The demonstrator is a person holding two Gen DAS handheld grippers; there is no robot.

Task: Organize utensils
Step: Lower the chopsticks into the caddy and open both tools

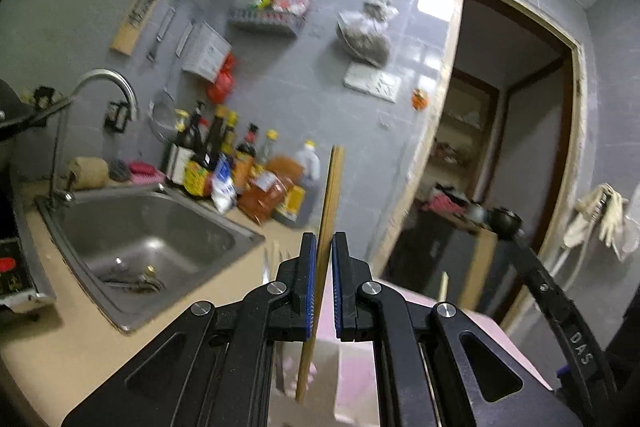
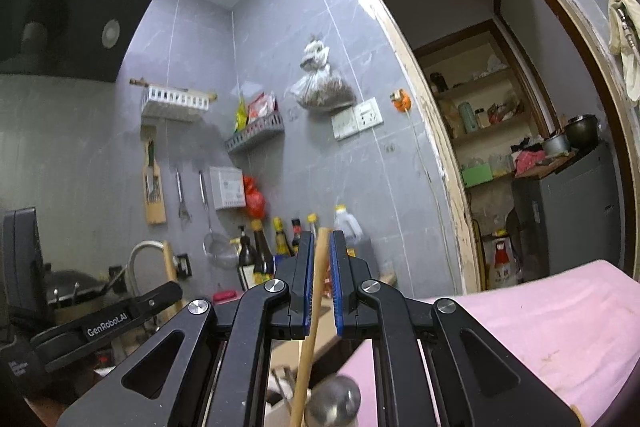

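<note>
Both grippers were mid-carry, each raised above the counter with a utensil between its fingers. The left gripper (image 1: 324,283) stood nearly closed on a pair of chopsticks (image 1: 330,203), which ran almost upright through the narrow gap, tips down toward a pink container (image 1: 356,379) below. The right gripper (image 2: 320,283) pinched a wooden handle (image 2: 314,311) with a metal ladle bowl (image 2: 336,399) blurred just beneath; whether the two were one utensil could not be told. The next move probably called for lowering each piece into a holder and easing the fingers apart. The tan counter (image 1: 60,339) held a steel sink (image 1: 148,239) with sauce bottles (image 1: 224,163) at its back edge, under grey tiled walls beside an open doorway (image 2: 500,107).
</note>
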